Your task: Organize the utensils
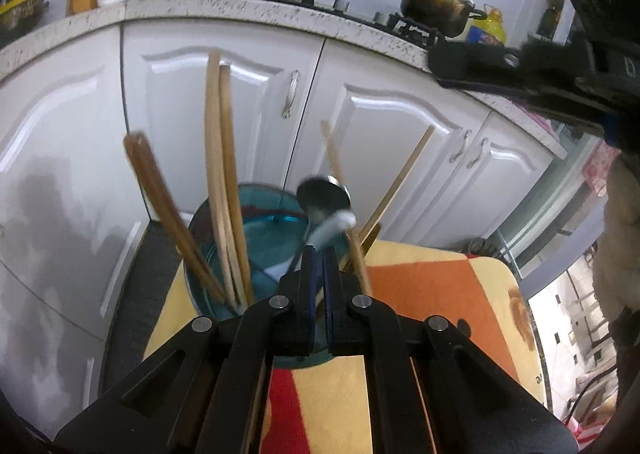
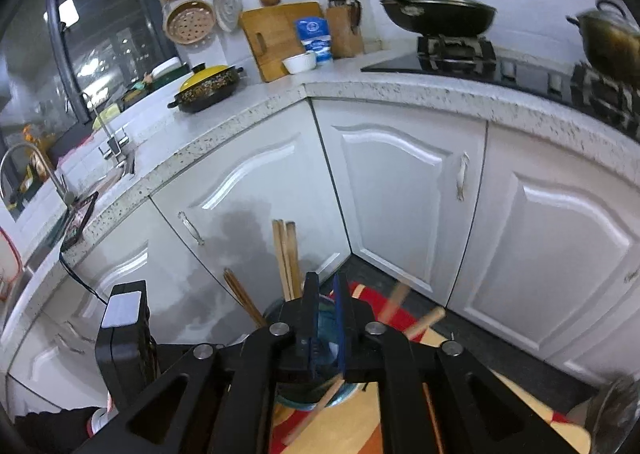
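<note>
A teal glass holder [image 1: 260, 238] stands at the far edge of a table with an orange, yellow and red top [image 1: 420, 294]. Wooden chopsticks and spatulas [image 1: 218, 174] lean in it. My left gripper [image 1: 320, 250] is shut right over its rim. A blurred metal spoon [image 1: 324, 194], bowl up, meets the tips; I cannot tell whether it is pinched. My right gripper [image 2: 325, 286] hangs above the holder [image 2: 298, 398] with its jaws nearly together. A light wooden chopstick [image 2: 312, 414] slants out below them. Two blurred sticks [image 2: 424, 322] lean to the right.
White cabinet doors [image 1: 400, 134] rise close behind the table, under a speckled counter [image 2: 400, 94]. On the stove sit a black wok [image 2: 436, 10] and a dark pot [image 1: 436, 2]. The right gripper's black body [image 1: 520, 66] crosses the upper right. A dark floor strip [image 1: 136, 294] runs left of the table.
</note>
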Available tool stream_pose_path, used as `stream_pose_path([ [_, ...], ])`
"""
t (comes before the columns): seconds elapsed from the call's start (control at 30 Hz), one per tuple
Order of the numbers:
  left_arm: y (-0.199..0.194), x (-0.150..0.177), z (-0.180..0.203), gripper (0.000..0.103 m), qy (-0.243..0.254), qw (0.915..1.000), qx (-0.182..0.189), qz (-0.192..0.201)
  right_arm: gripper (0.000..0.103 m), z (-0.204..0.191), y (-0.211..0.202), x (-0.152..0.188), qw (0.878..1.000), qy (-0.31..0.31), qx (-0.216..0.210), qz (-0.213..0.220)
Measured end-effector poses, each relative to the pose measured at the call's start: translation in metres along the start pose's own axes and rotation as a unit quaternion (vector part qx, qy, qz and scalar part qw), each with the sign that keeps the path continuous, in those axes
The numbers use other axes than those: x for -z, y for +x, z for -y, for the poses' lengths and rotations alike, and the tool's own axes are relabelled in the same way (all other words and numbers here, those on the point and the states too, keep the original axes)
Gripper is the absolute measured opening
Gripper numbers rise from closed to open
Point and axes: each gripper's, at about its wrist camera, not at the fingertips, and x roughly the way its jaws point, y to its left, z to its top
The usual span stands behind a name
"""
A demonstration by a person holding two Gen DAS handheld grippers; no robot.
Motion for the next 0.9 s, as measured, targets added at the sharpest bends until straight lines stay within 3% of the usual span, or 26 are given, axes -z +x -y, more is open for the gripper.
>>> stream_pose_path([
  [0.2,-0.003,0.006,-0.007,0.002,-0.016,0.9999,0.000,-0.003,0.011,0.015,0.000,0.021,0.999,0.025,-0.006,-0.019],
  [0.3,-0.008,0.007,-0.007,0.002,-0.019,0.9998,0.001,-0.004,0.023,0.019,0.004,0.034,0.999,0.035,-0.014,-0.034],
  [0.47,-0.017,0.011,-0.009,0.002,-0.031,0.9994,0.011,-0.008,0.024,0.028,0.017,0.053,0.997,0.045,-0.014,-0.064],
  [0.63,-0.027,0.015,-0.008,0.020,-0.053,0.9979,0.037,-0.007,0.024,0.043,0.023,0.068,0.995,0.065,-0.015,-0.079],
  [0.83,-0.034,0.015,-0.002,0.023,-0.064,0.9971,0.040,-0.009,0.024,0.043,0.015,0.051,0.994,0.070,-0.051,-0.064],
  [0.9,-0.036,0.015,0.001,0.029,-0.063,0.9970,0.043,-0.012,0.024,0.043,0.013,0.040,0.994,0.076,-0.063,-0.056],
])
